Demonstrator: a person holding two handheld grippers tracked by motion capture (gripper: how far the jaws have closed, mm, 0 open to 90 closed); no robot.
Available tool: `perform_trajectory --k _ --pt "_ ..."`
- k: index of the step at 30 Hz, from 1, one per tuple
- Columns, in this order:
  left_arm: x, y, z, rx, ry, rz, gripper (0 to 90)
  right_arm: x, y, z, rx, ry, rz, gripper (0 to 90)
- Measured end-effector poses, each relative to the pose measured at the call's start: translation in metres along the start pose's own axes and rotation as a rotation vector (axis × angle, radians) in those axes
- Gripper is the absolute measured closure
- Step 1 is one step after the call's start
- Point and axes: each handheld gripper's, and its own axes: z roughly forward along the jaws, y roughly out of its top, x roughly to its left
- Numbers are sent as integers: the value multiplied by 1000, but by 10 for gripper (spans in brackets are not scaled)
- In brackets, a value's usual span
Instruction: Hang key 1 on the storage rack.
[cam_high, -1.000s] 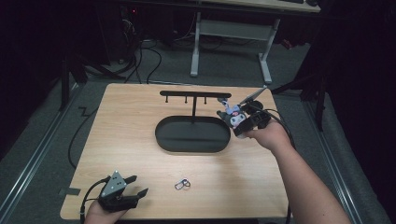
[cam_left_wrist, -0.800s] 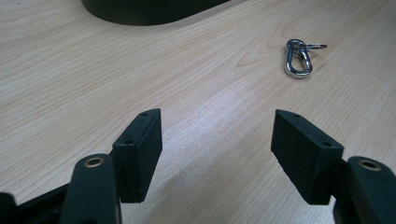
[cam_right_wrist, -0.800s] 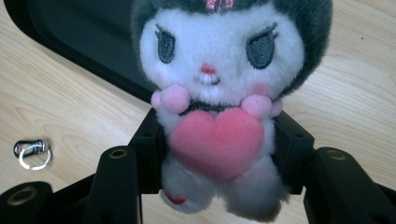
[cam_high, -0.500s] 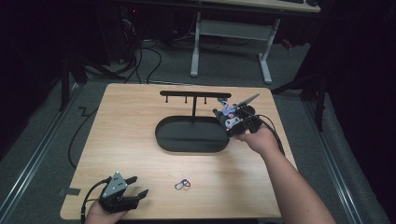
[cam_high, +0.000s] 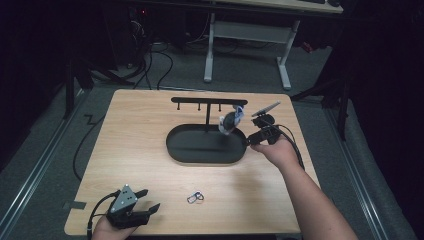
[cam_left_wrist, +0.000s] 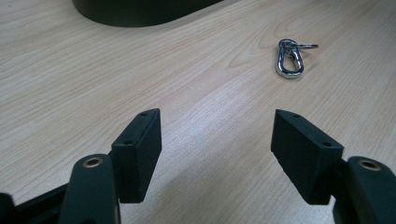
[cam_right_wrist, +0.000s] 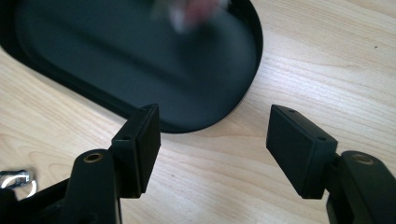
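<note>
Right tool (cam_high: 252, 134) hovers with its jaws spread wide and nothing between them, just off the near right end of the black oval tray (cam_high: 180, 150) that forms the foot of a small hanger stand (cam_high: 209, 101). A small keychain charm (cam_high: 230, 121), grey and white with a touch of blue, hangs from the stand's crossbar just ahead of and a little left of this tool, above the tray's right end. In the right gripper view it is a pale blur (cam_right_wrist: 191, 10) at the top edge, beyond the jaw tips, so its exact shape is hard to tell.

It looks light and small, likely soft or plasticky, and free to swing on its hook; a pinch on its body rather than its loop should steady it best.

Left tool (cam_high: 131, 207) rests at the near left edge of the tabletop (cam_high: 130, 130), jaws also apart and empty. A shiny metal clip with a key ring (cam_left_wrist: 290, 57) lies flat ahead and to its right, well clear of the jaws; it looks stiff, hard and slippery, best taken across its narrow sides.
</note>
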Motion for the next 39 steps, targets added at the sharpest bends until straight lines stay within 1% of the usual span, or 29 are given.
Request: perform_trajectory --k 1,4,5,6,7,10,14,15,16,17,18,19,23,24,25,26,27,28,29,30,31,32,33,34,35,36,37,38,39 --pt "0 0 0 3 0 -2 342 5 -6 -2 -12 -4 -27 374" --pt "-1 1 0 2 -5 -12 347 9 -13 -3 -21 -2 -52 382" --pt "-1 2 0 8 -6 -16 351 15 -20 -3 -32 -8 -81 390" --pt "-1 2 0 8 -6 -16 355 15 -20 -3 -32 -8 -81 390" --pt "-2 2 0 10 -10 -20 360 19 -30 -3 -62 3 -98 433" --pt "-3 3 1 9 -7 -32 373 22 -38 -3 -73 -5 -111 447" --pt "-5 4 2 16 -9 -45 380 28 -64 -2 -150 -8 -134 487" --pt "-5 4 3 22 -9 -46 388 30 -81 1 -198 -1 -142 477" --pt "-6 4 4 26 -6 -42 388 31 -88 2 -216 -1 -142 476" --pt "-6 4 4 26 -6 -42 388 31 -88 2 -216 -1 -142 476" --pt "-7 3 5 28 2 -35 388 31 -97 5 -239 4 -143 477" --pt "-8 3 7 32 8 -29 386 32 -116 11 -285 4 -156 478" --pt "-12 5 9 28 12 -35 403 30 -151 20 -376 14 -120 499" --pt "-12 5 9 28 12 -35 450 30 -151 20 -376 14 -120 499" --pt "-14 6 11 27 5 -34 484 27 -170 25 -419 43 -79 491" --pt "-15 8 13 28 9 -39 500 26 -176 26 -436 50 -61 488" --pt "-15 8 13 28 9 -39 549 25 -185 28 -453 65 -52 489" --pt "-15 10 16 35 12 -51 600 25 -185 28 -453 65 -52 489" --pt "-16 15 22 39 16 -78 659 25 -192 23 -450 90 -44 484" --pt "-17 19 25 50 16 -86 712 26 -195 19 -470 69 -59 485" --pt "-18 23 30 65 7 -93 801 27 -197 17 -486 59 -67 495" --pt "-19 27 37 88 8 -81 836 25 -198 17 -494 73 -64 498" --pt "-21 29 42 98 15 -72 856 22 -198 18 -492 100 -42 498" --pt "-21 29 42 98 15 -72 866 21 -198 19 -487 110 -32 496" --pt "-24 36 54 116 16 -68 871 21 -198 20 -487 113 -37 494" --pt "-24 36 54 116 16 -68 871 21 -198 20 -487 113 -37 494" --pt "-30 40 66 131 30 -52 870 20 -197 21 -485 114 -50 490" --pt "-33 42 73 140 27 -49 868 20 -197 22 -483 121 -48 489" --pt "-33 42 73 140 27 -49 866 20 -197 22 -483 121 -48 489"
